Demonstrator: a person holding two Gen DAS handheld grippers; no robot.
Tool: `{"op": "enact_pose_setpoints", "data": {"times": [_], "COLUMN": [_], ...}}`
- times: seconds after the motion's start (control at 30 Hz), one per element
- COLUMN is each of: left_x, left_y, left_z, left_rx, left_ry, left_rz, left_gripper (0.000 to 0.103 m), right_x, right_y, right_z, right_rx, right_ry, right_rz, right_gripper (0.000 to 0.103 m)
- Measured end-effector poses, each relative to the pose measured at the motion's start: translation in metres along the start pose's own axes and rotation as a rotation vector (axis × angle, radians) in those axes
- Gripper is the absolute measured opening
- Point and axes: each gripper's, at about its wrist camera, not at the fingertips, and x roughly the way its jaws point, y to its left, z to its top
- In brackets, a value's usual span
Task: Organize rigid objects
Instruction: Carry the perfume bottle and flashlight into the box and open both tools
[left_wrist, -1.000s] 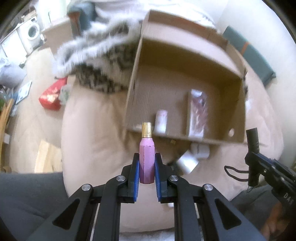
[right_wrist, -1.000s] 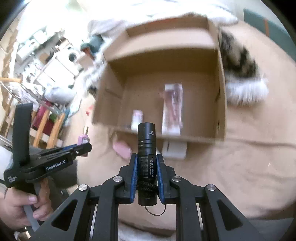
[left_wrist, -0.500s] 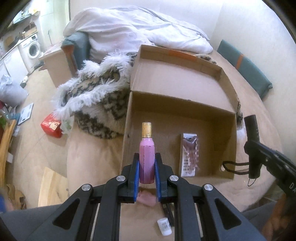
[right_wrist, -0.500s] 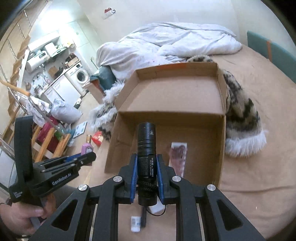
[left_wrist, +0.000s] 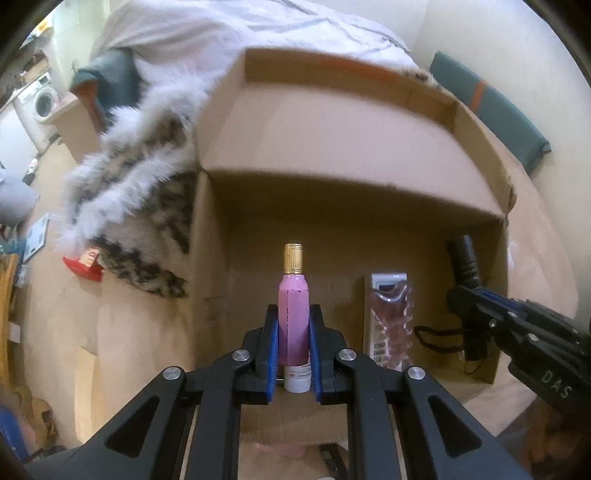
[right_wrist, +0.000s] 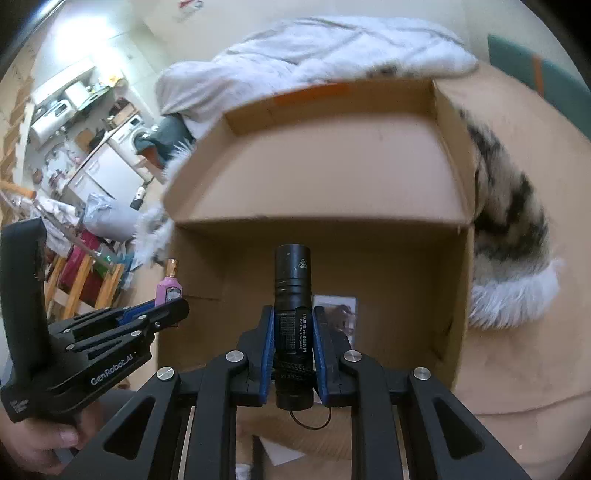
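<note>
My left gripper (left_wrist: 293, 328) is shut on a pink bottle (left_wrist: 293, 306) with a gold cap, held upright over the open cardboard box (left_wrist: 332, 147). My right gripper (right_wrist: 293, 332) is shut on a black flashlight (right_wrist: 292, 295), also over the box (right_wrist: 332, 166). In the left wrist view the right gripper (left_wrist: 480, 306) and the flashlight (left_wrist: 463, 262) show at the box's right side. In the right wrist view the left gripper (right_wrist: 162, 314) and the pink bottle (right_wrist: 169, 290) show at left. A clear packaged item (left_wrist: 389, 317) lies on the box floor, and a small white bottle (left_wrist: 297, 378) shows below the pink bottle.
The box sits on a tan bed (right_wrist: 517, 350). A furry patterned garment (left_wrist: 129, 192) lies left of the box and wraps behind it (right_wrist: 509, 240). A white duvet (right_wrist: 314, 55) is at the back. A red packet (left_wrist: 83, 264) lies on the floor at left.
Both grippers have moved forward and closer to the box, which now fills both views. Each still holds its object.
</note>
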Motion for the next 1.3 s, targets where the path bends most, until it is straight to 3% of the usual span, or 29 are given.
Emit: {"op": "enact_pose_setpoints", "data": {"times": [0.23,0.6,1.17,1.27,1.3], "left_x": [0.019,0.047,0.058,0.056,0.054], "left_y": [0.000,-0.005,-0.006,-0.009,-0.010], "left_z": [-0.001,-0.017,-0.020,-0.020,-0.020], "left_rx": [-0.002,0.016,0.013,0.017,0.020], "left_ry": [-0.019,0.061,0.074,0.078,0.074], "left_rz": [0.032,0.038,0.052,0.047,0.045], "left_gripper": [0.013,0.013,0.014,0.020,0.025], "right_x": [0.032,0.075,0.079,0.072,0.070], "right_y": [-0.010,-0.010,-0.004,-0.007,-0.007], "right_z": [-0.007,-0.015,-0.004,-0.002,-0.001], "right_rx": [0.015,0.019,0.044,0.051,0.052], "right_ry": [0.066,0.179,0.163,0.146,0.137], "right_rz": [-0.018,-0.066,-0.092,-0.068,-0.060], "right_gripper": [0.021,0.021,0.021,0.033,0.050]}}
